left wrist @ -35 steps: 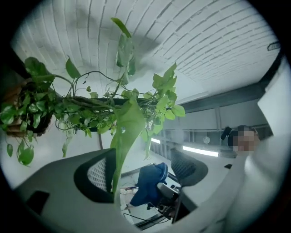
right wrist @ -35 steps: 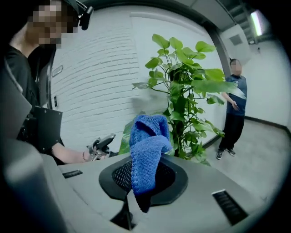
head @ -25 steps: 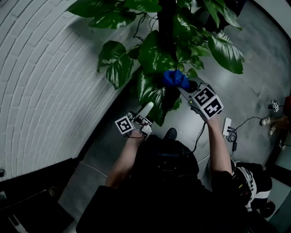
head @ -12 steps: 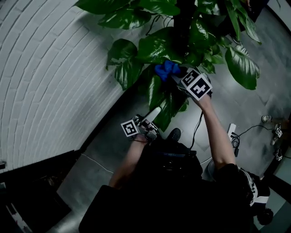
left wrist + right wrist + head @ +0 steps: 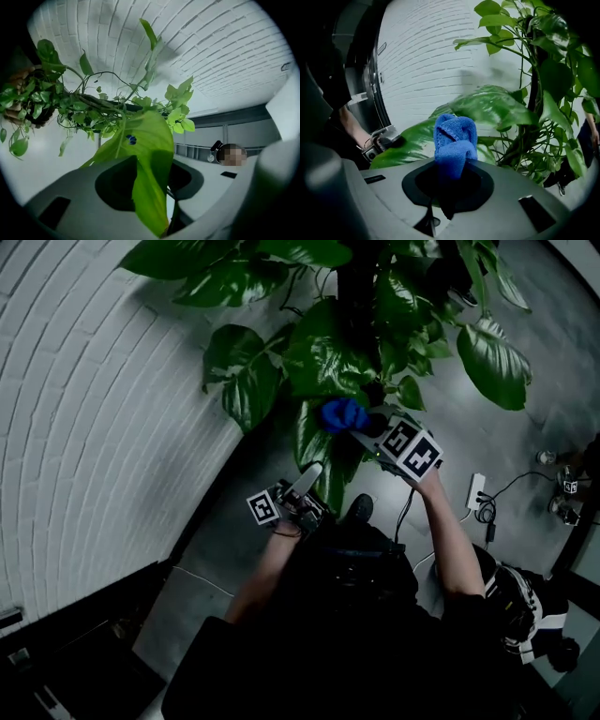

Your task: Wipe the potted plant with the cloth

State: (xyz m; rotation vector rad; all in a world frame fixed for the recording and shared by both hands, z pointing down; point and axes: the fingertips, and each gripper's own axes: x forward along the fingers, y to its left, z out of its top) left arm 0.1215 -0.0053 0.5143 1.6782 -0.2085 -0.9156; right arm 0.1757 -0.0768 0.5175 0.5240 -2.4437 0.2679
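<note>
The potted plant [image 5: 323,352] has big glossy leaves on a dark stem. One long leaf [image 5: 317,442] hangs toward me. My left gripper [image 5: 309,476] sits at its lower tip; its jaws have just been closing with the leaf [image 5: 145,154] between them, and they now pinch it. My right gripper [image 5: 364,432] is shut on a bunched blue cloth [image 5: 344,414], which lies against the upper face of that leaf. In the right gripper view the cloth [image 5: 455,140] sticks up from the jaws over the leaf [image 5: 408,143], with the left gripper [image 5: 379,140] beyond.
A white brick wall [image 5: 94,427] curves along the left, close behind the plant. A power strip with cables [image 5: 475,498] lies on the grey floor [image 5: 487,437] at the right. More leaves [image 5: 494,352] hang to the right of the stem.
The right gripper has slid the cloth down the leaf toward me. The left gripper has stayed at the leaf tip and closed on it.
</note>
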